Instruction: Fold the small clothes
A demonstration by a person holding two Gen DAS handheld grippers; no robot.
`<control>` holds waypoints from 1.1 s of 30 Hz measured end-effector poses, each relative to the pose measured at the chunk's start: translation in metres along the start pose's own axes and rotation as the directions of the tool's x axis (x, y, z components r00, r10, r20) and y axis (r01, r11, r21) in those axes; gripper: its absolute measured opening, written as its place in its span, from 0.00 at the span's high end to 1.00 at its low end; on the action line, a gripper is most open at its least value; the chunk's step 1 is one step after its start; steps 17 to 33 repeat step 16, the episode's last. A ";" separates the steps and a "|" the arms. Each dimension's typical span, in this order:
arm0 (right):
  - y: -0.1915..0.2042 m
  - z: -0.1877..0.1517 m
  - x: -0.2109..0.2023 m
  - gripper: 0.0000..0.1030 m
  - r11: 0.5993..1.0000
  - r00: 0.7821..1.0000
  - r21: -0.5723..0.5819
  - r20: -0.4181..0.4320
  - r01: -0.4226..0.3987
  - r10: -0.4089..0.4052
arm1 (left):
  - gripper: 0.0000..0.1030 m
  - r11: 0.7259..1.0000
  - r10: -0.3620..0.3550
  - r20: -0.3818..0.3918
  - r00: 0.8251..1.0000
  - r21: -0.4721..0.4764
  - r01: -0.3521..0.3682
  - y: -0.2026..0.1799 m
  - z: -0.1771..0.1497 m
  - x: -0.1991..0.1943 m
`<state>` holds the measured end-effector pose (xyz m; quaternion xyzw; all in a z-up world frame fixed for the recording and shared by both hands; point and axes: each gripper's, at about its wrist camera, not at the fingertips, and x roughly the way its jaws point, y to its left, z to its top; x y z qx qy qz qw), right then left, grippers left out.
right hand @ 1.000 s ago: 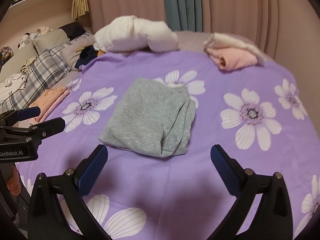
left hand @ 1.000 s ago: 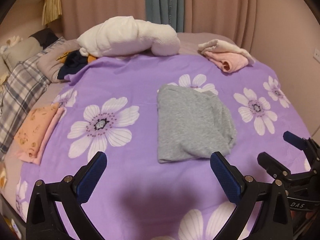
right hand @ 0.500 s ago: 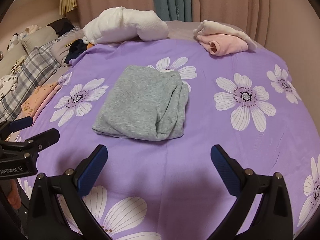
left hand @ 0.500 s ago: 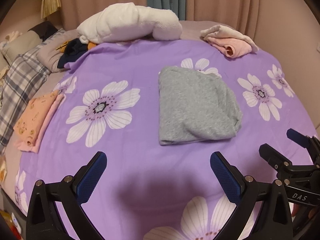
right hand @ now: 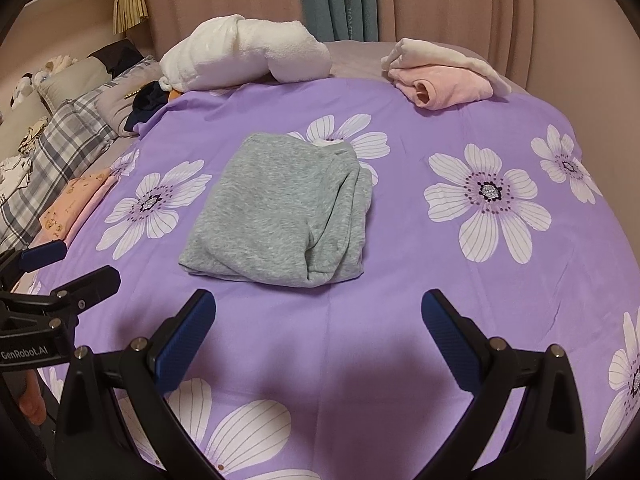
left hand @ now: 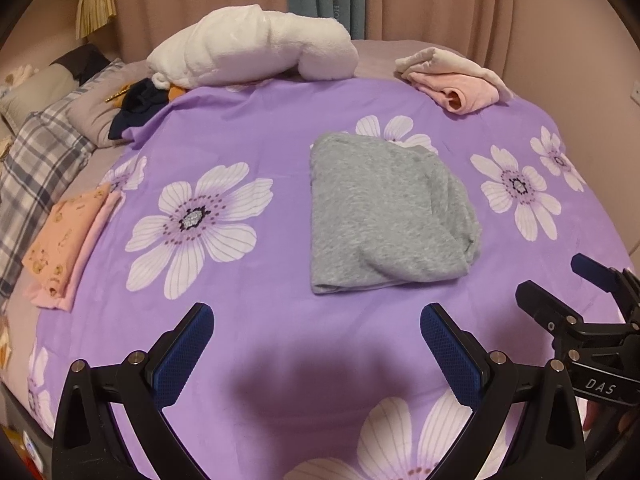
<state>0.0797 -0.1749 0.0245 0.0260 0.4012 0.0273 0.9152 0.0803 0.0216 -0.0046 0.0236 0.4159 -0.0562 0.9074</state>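
Two grippers, both mine, hang spread wide and empty over the near edge of the bed: my left gripper (left hand: 316,344) with its blue pads well apart, my right gripper (right hand: 318,332) the same, neither touching any cloth. The folded grey knit garment (left hand: 384,212) lies near the middle of the purple flower-print bedspread (left hand: 256,128), just ahead of both grippers and a little to the right in the left wrist view. It sits there, I judge, because the open middle of the spread gives me flat room on every side to work the folds. Its left edge is straight and flat, while the right side bunches into soft rolled layers, so I would call it folded but not quite squared. I hold both grippers back and clear of it so that I can see the whole shape and choose where to go next. At the left edge of the bed lies a flat peach-and-pink printed cloth stack (left hand: 66,240), which looks like a place for finished pieces. At the far right a crumpled cream and pink fleece bundle (left hand: 456,80) waits, probably still to be folded. A big rolled white plush blanket (left hand: 248,52) rests across the far side, out of the way.
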 end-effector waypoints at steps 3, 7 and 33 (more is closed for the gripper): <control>0.001 0.001 0.000 0.00 1.000 1.000 -0.001 0.002 0.001 -0.001 | 0.01 1.000 -0.006 -0.003 1.000 0.000 0.006 0.000 0.000 0.000; 0.002 0.002 -0.001 0.00 1.000 1.000 -0.003 0.006 -0.003 0.003 | 0.01 1.000 -0.005 -0.001 1.000 0.004 0.005 0.000 0.001 0.000; 0.005 0.003 -0.003 0.00 1.000 1.000 -0.008 0.013 -0.002 0.002 | 0.01 1.000 -0.004 -0.001 1.000 0.008 0.004 0.000 0.003 0.000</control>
